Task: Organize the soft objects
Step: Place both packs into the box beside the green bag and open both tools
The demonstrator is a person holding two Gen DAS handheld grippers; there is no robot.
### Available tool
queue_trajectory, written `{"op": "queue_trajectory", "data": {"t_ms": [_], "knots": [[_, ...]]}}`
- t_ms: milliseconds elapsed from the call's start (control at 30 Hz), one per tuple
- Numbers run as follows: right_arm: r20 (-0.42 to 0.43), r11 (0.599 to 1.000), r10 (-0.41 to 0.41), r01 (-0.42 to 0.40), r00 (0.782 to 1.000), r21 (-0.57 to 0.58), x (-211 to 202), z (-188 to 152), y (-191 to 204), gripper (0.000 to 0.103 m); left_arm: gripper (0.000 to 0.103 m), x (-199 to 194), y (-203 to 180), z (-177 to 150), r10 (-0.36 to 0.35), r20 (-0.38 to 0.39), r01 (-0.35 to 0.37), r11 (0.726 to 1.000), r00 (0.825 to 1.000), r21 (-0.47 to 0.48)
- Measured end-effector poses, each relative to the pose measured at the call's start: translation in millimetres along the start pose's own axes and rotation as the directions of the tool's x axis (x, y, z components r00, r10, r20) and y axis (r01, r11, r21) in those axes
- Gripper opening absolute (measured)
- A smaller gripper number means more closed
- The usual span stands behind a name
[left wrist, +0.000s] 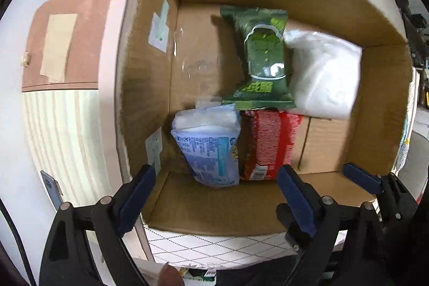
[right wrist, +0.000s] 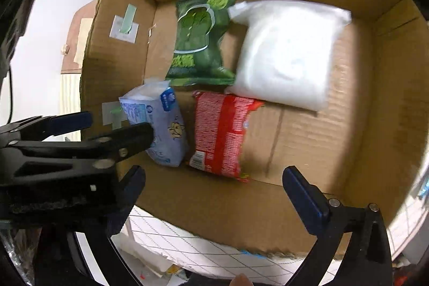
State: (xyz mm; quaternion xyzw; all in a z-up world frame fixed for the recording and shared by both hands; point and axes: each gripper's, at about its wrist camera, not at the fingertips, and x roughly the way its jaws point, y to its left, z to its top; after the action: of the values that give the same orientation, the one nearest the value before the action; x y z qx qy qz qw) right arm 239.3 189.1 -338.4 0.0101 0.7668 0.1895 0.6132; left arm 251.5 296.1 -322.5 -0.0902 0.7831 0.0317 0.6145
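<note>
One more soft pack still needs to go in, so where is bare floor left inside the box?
Bare: cardboard box floor right of the red pack, below the white bag. Crowded: green pack and blue pack.

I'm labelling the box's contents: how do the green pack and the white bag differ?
The green pack is printed and narrow; the white bag is plain and wider. The green pack lies nearer the left wall; the white bag lies to its right, its corner overlapping the pack's edge. Both lie flat in the cardboard box.
</note>
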Motion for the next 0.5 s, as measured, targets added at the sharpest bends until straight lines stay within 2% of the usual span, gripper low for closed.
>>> {"op": "queue_trajectory", "data": {"t_ms": [133,200,367,500], "knots": [[0.054,0.999,-0.046,0.046,0.997,0.001,-27.4,-11.4,-4.0,0.103,0.097,-26.3,-9.1,-17.3,0.010,0.092,-0.011,1.000,0.996,0.006],[0.115,0.995,-0.095,0.097,0.989,-0.008,-44.0,-21.2,-4.8,0.103,0.097,-35.7,-11.3,-27.6,0.025,0.146,-0.026,1.000,0.989,0.005],[0.234,0.986,-0.158,0.166,0.959,-0.012,-86.4,-51.8,-10.4,0.103,0.098,-72.3,-24.8,-69.6,0.035,0.298,-0.031,0.999,0.954,-0.018],[0.335,0.975,-0.207,0.221,0.919,-0.004,-116.8,-79.0,-18.2,0.103,0.098,-94.1,-33.0,-96.8,0.061,0.386,-0.051,0.998,0.920,-0.036]]}}
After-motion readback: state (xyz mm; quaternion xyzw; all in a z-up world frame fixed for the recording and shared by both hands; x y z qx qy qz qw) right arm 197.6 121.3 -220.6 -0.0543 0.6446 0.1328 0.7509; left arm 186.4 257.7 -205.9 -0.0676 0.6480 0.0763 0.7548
